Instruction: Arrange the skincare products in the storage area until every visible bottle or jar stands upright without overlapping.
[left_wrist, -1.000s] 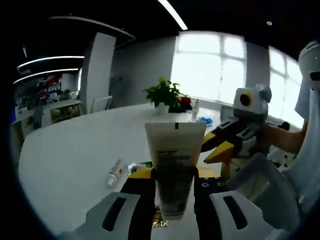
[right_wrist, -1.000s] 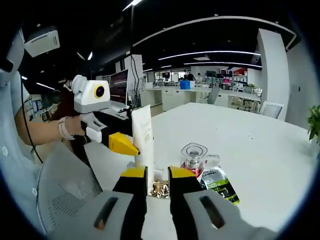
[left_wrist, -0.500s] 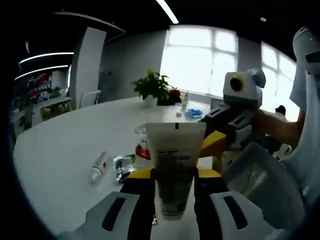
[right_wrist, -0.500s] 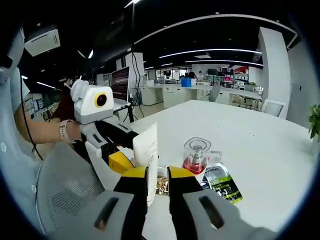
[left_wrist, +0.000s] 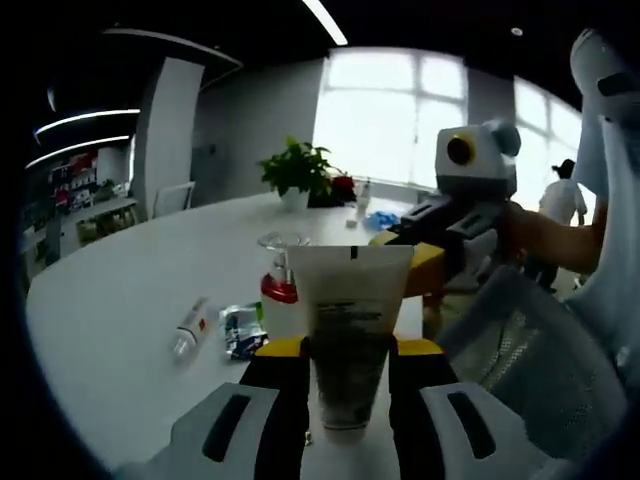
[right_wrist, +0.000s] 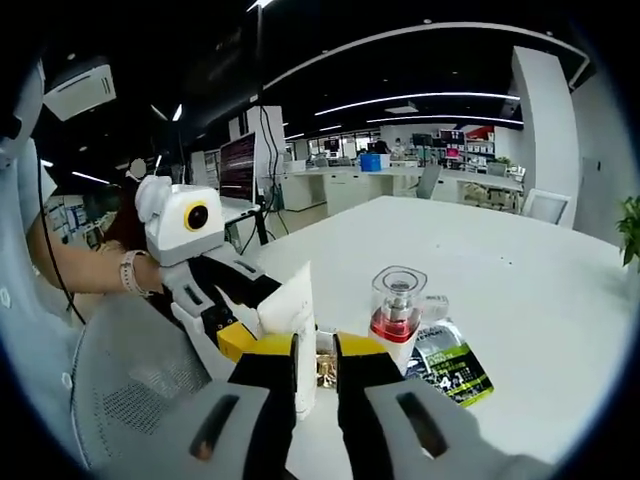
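Since a moment ago the left tongs (left_wrist: 345, 360), clenched on the upright white plastic tube (left_wrist: 348, 320), swung leftward over the white round table (left_wrist: 120, 320); the right tongs (right_wrist: 315, 362) seem nearly closed and empty, and I judge standing the tube down comes next.

Big open-plan office, pretty dim overhead with long ceiling light strips (right_wrist: 440, 98) glowing at 12 o'clock. A wide white table (left_wrist: 120, 290) ran across the middle. Bright windows (left_wrist: 390, 120) blew out at 1 o'clock in the left gripper view, with a potted plant (left_wrist: 297, 172) in front and a white column (left_wrist: 165, 135) at 10 o'clock. Desks and a monitor (right_wrist: 238, 170) sat far back.
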